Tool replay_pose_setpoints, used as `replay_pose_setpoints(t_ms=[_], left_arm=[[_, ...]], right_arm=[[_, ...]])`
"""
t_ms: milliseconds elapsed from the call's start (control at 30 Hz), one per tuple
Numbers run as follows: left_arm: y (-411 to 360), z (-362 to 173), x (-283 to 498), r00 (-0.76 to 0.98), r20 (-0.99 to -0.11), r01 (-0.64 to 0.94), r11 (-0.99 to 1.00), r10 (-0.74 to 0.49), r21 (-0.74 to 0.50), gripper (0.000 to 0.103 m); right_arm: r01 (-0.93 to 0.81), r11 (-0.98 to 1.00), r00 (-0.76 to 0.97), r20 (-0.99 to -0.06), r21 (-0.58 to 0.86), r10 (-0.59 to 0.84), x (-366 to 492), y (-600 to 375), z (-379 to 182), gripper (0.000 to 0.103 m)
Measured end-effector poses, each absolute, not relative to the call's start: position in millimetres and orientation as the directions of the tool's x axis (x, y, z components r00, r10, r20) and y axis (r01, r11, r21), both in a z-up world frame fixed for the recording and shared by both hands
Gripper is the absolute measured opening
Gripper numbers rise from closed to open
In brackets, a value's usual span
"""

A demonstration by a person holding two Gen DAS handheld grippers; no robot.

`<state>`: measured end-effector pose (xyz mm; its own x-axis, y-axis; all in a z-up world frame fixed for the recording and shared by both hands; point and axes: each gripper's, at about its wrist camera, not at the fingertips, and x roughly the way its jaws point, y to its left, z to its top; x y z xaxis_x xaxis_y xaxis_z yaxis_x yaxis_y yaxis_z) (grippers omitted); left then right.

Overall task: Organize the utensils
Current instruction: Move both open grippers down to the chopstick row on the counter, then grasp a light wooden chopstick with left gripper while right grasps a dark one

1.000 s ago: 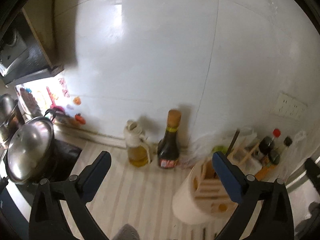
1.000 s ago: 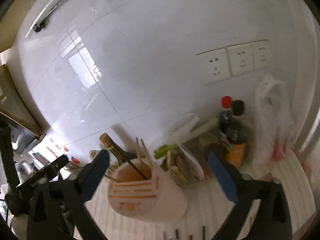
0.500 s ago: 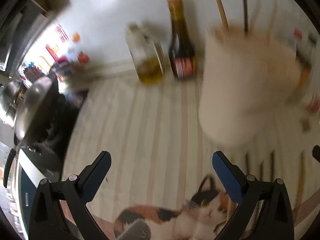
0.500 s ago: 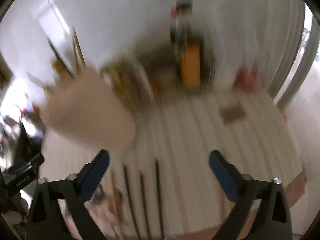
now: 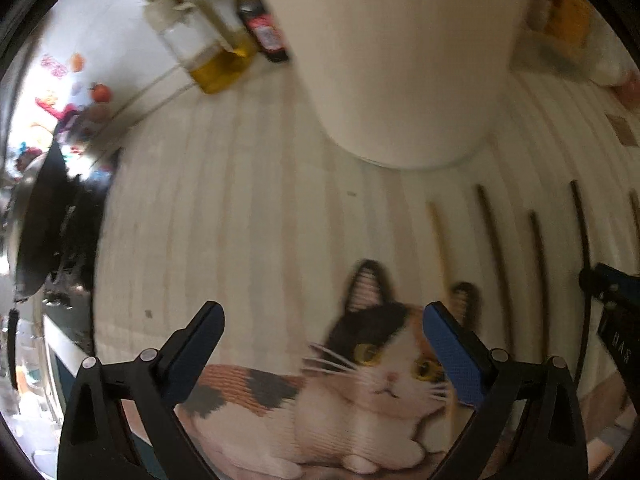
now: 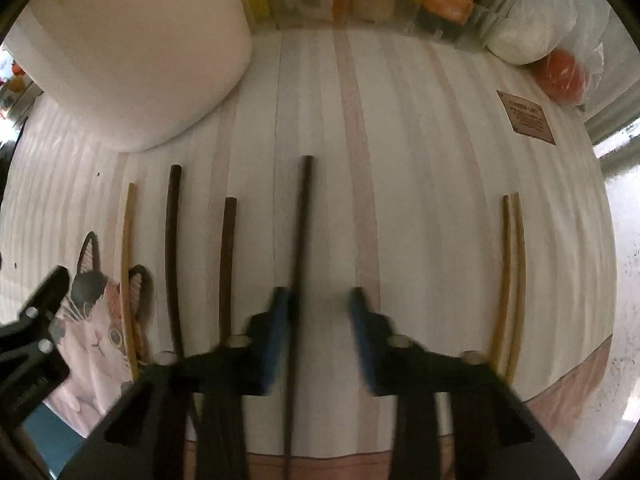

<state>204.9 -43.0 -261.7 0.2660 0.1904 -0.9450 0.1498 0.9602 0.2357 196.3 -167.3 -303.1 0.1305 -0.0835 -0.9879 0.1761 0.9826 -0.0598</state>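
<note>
Right claw [image 6: 320,298]: just been closing, pads apart around dark chopstick [image 6: 303,216] on tabletop [image 6: 420,160]. Left claw [image 5: 320,316]: wide open, empty.

Left gripper [image 5: 322,354] and right gripper [image 6: 318,334]: black angular plastic arms, round silver screws behind the fingers, blue textured pads [image 5: 452,354] lining the fingers' inner faces.

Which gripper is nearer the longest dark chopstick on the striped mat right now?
Right. The right gripper is over the long dark chopstick, which runs between its blue pads. The left gripper hovers apart over the cat picture, left of the chopsticks.
</note>
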Motion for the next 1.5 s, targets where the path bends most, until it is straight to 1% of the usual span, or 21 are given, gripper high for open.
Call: replay_pose_setpoints(t_ms=[67, 133, 167, 200, 233, 267, 300, 433, 467, 567, 600, 633, 733, 833, 867, 900, 933, 967, 1033, 1300, 1500], left_arm=[[-52, -267, 207, 0.231, -0.961, 0.183, 0.963, 0.152, 0.197, 0.089], [-62, -276, 205, 0.19, -0.975, 0.21, 0.965, 0.116, 0.156, 0.085], [-67, -279, 205, 0.177, -0.979, 0.221, 0.965, 0.105, 0.143, 0.076], [-71, -283, 205, 0.159, -0.982, 0.233, 0.963, 0.097, 0.133, 0.07], [-75, -286, 204, 0.144, -0.985, 0.242, 0.962, 0.09, 0.124, 0.067], [-78, -288, 203, 0.135, -0.988, 0.248, 0.962, 0.08, 0.111, 0.062], [-81, -289, 202, 0.128, -0.989, 0.254, 0.961, 0.076, 0.107, 0.059], [-87, -289, 200, 0.124, -0.99, 0.257, 0.962, 0.066, 0.097, 0.056], [-87, -289, 199, 0.121, -0.991, 0.256, 0.963, 0.057, 0.087, 0.053], [-89, -289, 200, 0.114, -0.992, 0.253, 0.964, 0.049, 0.077, 0.051], [-89, -289, 199, 0.112, -0.993, 0.253, 0.965, 0.043, 0.071, 0.048], [-88, -290, 199, 0.11, -0.993, 0.252, 0.966, 0.038, 0.065, 0.047], [-89, -290, 198, 0.106, -0.994, 0.25, 0.966, 0.033, 0.059, 0.046], [-86, -290, 201, 0.1, -0.995, 0.247, 0.968, 0.017, 0.041, 0.041], [-86, -290, 201, 0.095, -0.995, 0.248, 0.968, 0.001, 0.025, 0.035], [-81, -292, 205, 0.089, -0.996, 0.251, 0.968, -0.016, 0.007, 0.026], [-82, -292, 205, 0.082, -0.996, 0.257, 0.966, -0.032, -0.01, 0.022], [-82, -293, 206, 0.079, -0.996, 0.265, 0.964, -0.034, -0.011, 0.014], [-86, -293, 204, 0.077, -0.997, 0.276, 0.961, -0.03, -0.008, 0.007], [-89, -294, 203, 0.077, -0.997, 0.268, 0.963, -0.029, -0.007, 0.004], [-79, -290, 207, 0.084, -0.996, 0.263, 0.965, -0.03, -0.007, 0.004]], right_arm=[[0.198, 0.979, 0.115, -0.991, -0.049, -0.073, 187, -177, -302, 0.007], [0.218, 0.975, 0.102, -0.992, -0.044, -0.068, 179, -188, -302, 0.007], [0.222, 0.974, 0.093, -0.994, -0.044, -0.066, 174, -194, -301, 0.007], [0.23, 0.972, 0.088, -0.994, -0.043, -0.065, 169, -200, -301, 0.007], [0.236, 0.971, 0.085, -0.994, -0.042, -0.064, 166, -203, -301, 0.007], [0.238, 0.97, 0.083, -0.995, -0.038, -0.06, 163, -207, -301, 0.007], [0.242, 0.97, 0.08, -0.995, -0.036, -0.058, 158, -211, -301, 0.007], [0.245, 0.969, 0.076, -0.996, -0.029, -0.049, 150, -218, -301, 0.007], [0.244, 0.969, 0.076, -0.996, -0.03, -0.05, 152, -223, -302, 0.007], [0.244, 0.969, 0.072, -0.996, -0.026, -0.045, 156, -234, -301, 0.007], [0.245, 0.969, 0.072, -0.996, -0.026, -0.045, 157, -230, -302, 0.007], [0.248, 0.968, 0.071, -0.997, -0.022, -0.041, 155, -233, -302, 0.007], [0.249, 0.968, 0.068, -0.997, -0.023, -0.041, 170, -236, -303, 0.007], [0.249, 0.968, 0.065, -0.997, -0.027, -0.045, 181, -229, -306, 0.007], [0.249, 0.968, 0.064, -0.997, -0.028, -0.045, 182, -226, -309, 0.007], [0.249, 0.968, 0.064, -0.997, -0.028, -0.045, 183, -222, -311, 0.007], [0.251, 0.968, 0.063, -0.997, -0.027, -0.044, 183, -224, -311, 0.007], [0.251, 0.968, 0.063, -0.997, -0.028, -0.045, 186, -218, -313, 0.007], [0.25, 0.968, 0.063, -0.997, -0.029, -0.046, 187, -215, -315, 0.007], [0.257, 0.966, 0.064, -0.997, -0.024, -0.042, 192, -210, -317, 0.007], [0.284, 0.959, 0.089, -0.996, 0.018, -0.008, 189, -217, -317, 0.007]])
